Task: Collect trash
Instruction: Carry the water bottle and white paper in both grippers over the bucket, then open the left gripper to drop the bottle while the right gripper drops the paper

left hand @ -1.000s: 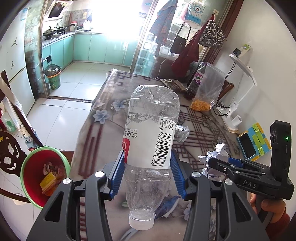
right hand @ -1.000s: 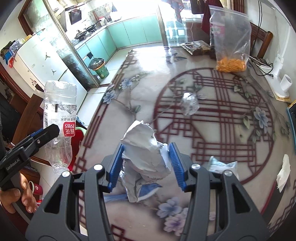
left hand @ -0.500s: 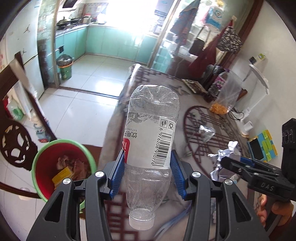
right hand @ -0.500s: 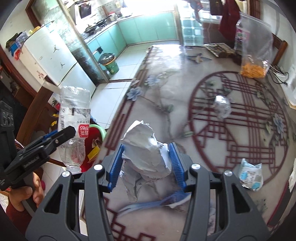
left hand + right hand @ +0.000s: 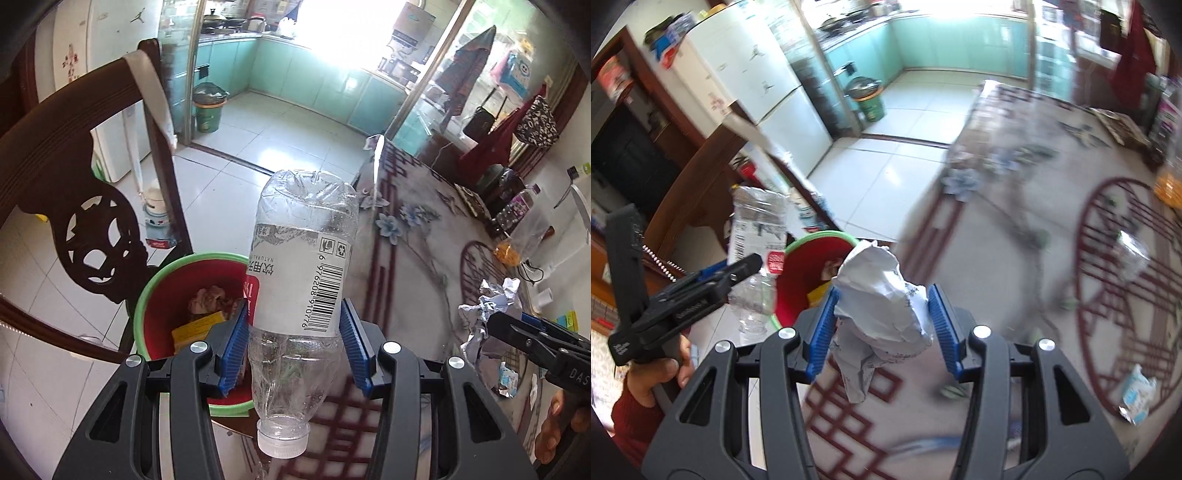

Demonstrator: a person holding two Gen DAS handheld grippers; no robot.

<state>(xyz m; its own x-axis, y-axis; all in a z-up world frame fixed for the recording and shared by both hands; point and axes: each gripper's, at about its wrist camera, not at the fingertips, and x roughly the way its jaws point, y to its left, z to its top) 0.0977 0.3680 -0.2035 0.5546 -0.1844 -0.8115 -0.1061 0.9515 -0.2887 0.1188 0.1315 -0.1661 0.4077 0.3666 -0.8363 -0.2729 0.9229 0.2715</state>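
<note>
While you hold both tools beside the red bin (image 5: 162, 306) with the green rim, your left gripper (image 5: 295, 349) is about half open, its blue pads clamped on a clear plastic water bottle (image 5: 301, 280). That bottle hangs cap down, partly over the bin's near rim. Its white label shows a barcode, the digits 6 976208 910776, the word "NATURAL", a recycling mark and, seen from the right wrist, "1983" on a red patch. Your right gripper (image 5: 882, 325) is narrowly parted and pinches a crumpled ball of printed white paper (image 5: 882, 299), just to the table side of the bin (image 5: 798, 288). Its body reads "DAS". Inside the bin lie brown scraps and a yellow packet (image 5: 197, 326). Farther from the bin, on the patterned tablecloth (image 5: 997, 258), a small white-and-blue wrapper (image 5: 1137, 395) lies loose.
</note>
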